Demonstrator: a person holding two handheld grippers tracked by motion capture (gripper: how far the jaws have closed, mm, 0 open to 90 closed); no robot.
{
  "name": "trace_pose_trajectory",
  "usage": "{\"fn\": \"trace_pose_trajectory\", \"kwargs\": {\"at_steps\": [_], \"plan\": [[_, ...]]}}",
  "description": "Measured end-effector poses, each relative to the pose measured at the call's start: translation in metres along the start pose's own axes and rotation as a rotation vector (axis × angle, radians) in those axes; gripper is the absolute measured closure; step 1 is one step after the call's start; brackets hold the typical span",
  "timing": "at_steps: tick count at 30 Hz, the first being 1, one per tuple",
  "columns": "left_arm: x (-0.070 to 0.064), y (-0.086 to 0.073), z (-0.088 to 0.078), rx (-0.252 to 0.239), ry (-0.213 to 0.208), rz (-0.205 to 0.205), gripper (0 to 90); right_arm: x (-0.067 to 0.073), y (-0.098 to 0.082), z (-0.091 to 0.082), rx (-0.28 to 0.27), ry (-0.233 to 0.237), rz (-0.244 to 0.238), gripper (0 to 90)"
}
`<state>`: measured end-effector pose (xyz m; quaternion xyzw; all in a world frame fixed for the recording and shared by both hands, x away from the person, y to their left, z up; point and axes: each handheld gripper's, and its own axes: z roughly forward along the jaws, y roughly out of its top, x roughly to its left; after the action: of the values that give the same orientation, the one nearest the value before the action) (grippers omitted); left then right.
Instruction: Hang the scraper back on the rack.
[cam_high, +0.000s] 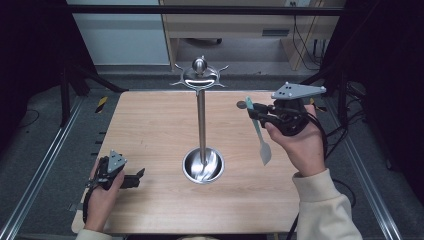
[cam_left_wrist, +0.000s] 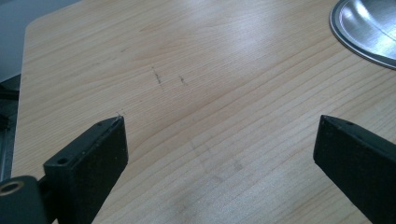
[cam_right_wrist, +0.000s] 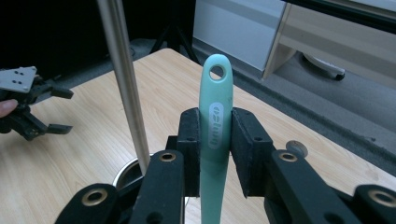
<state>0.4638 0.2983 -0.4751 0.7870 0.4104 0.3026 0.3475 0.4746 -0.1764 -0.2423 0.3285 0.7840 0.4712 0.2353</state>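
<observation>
High view is giving me the wooden table (cam_high: 150, 125) with a steel stand (cam_high: 201, 117) at its middle: a round bowl-like base (cam_high: 203, 166), a tall pole, and a hooked crown (cam_high: 199, 76) on top. My right gripper (cam_high: 256, 111) is hovering above the table's right side, held in a hand (cam_high: 299, 142) with a cream sleeve (cam_high: 320, 205) behind it. Its jaws are pinching a mint-green spatula (cam_high: 260, 135), whose pale blade is hanging down and toward me while the handle end is pointing away, to the right of the pole and apart from it.

Right gripper view is showing me the same grip up close: both black jaws are pressing against the spatula's handle (cam_right_wrist: 215, 126), the end with its hanging hole (cam_right_wrist: 216, 71) sticking up past them. The pole (cam_right_wrist: 125, 84) is standing just to the left, and the left gripper (cam_right_wrist: 51, 109) is sitting farther off.

My left gripper (cam_high: 139, 176) is resting low near the table's front left corner. Left gripper view is showing its jaws spread wide over bare wood (cam_left_wrist: 196, 107), nothing between them, with the rim of the base (cam_left_wrist: 369, 28) at the upper right.
</observation>
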Motion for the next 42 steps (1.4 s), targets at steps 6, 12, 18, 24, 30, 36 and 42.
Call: {"fn": "trace_pose_trajectory", "kwargs": {"at_steps": [6,12,18,24,30,36,42], "plan": [[0.001,0.000,-0.003,-0.015,0.009,-0.006,2.8,0.004,0.001,-0.005,-0.026,0.009,-0.007,74.2],[0.001,0.000,-0.003,-0.019,0.008,-0.006,2.8,0.007,0.002,-0.008,-0.046,0.022,-0.009,74.2],[0.001,0.001,-0.003,-0.020,0.007,-0.007,2.8,0.011,0.005,-0.008,-0.063,0.031,-0.021,74.2],[0.001,0.000,-0.003,-0.020,0.007,-0.006,2.8,0.014,0.006,-0.012,-0.086,0.044,-0.021,74.2],[0.001,0.001,-0.003,-0.021,0.007,-0.006,2.8,0.014,0.006,-0.017,-0.107,0.051,-0.017,74.2],[0.001,0.001,-0.003,-0.019,0.006,-0.005,2.8,0.017,0.007,-0.023,-0.117,0.050,-0.024,74.2],[0.000,0.000,-0.004,-0.021,0.008,-0.005,2.8,0.020,0.009,-0.028,-0.142,0.063,-0.022,74.2]]}}
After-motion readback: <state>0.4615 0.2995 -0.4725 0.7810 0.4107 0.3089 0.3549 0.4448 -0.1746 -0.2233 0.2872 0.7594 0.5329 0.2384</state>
